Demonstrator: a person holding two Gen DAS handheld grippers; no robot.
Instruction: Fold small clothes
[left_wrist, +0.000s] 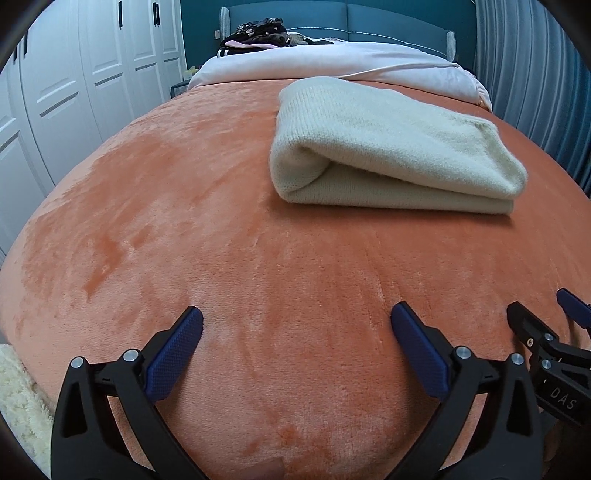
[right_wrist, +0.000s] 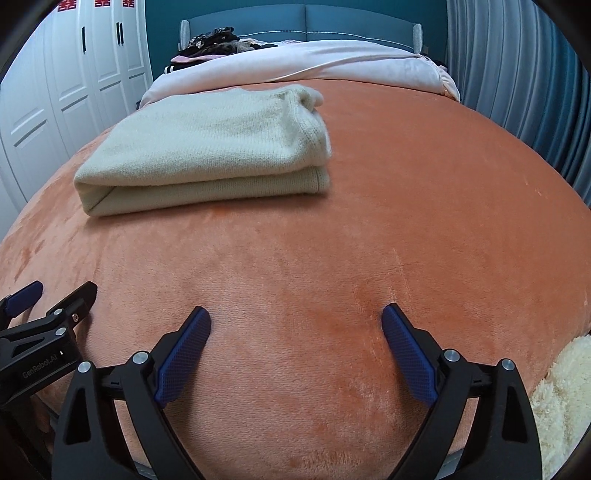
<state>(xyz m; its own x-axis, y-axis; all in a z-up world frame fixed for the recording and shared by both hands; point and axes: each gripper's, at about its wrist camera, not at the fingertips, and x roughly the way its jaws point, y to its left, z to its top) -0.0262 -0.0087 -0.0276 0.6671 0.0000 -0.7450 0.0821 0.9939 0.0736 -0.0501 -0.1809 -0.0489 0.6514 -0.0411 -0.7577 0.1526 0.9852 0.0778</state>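
A cream knit garment (left_wrist: 391, 147) lies folded into a thick rectangle on the orange blanket (left_wrist: 221, 221); it also shows in the right wrist view (right_wrist: 207, 151). My left gripper (left_wrist: 295, 321) is open and empty, low over the blanket, well short of the garment. My right gripper (right_wrist: 295, 317) is open and empty, beside the left one and short of the garment. The right gripper shows at the right edge of the left wrist view (left_wrist: 546, 314). The left gripper shows at the left edge of the right wrist view (right_wrist: 55, 291).
A pale pink quilt (left_wrist: 332, 62) lies bunched across the far end of the bed, with a pile of dark clothes (left_wrist: 258, 35) behind it. White wardrobe doors (left_wrist: 74, 92) stand at left, blue curtains (left_wrist: 535, 74) at right. A fluffy cream rug (right_wrist: 565, 391) lies below the bed edge.
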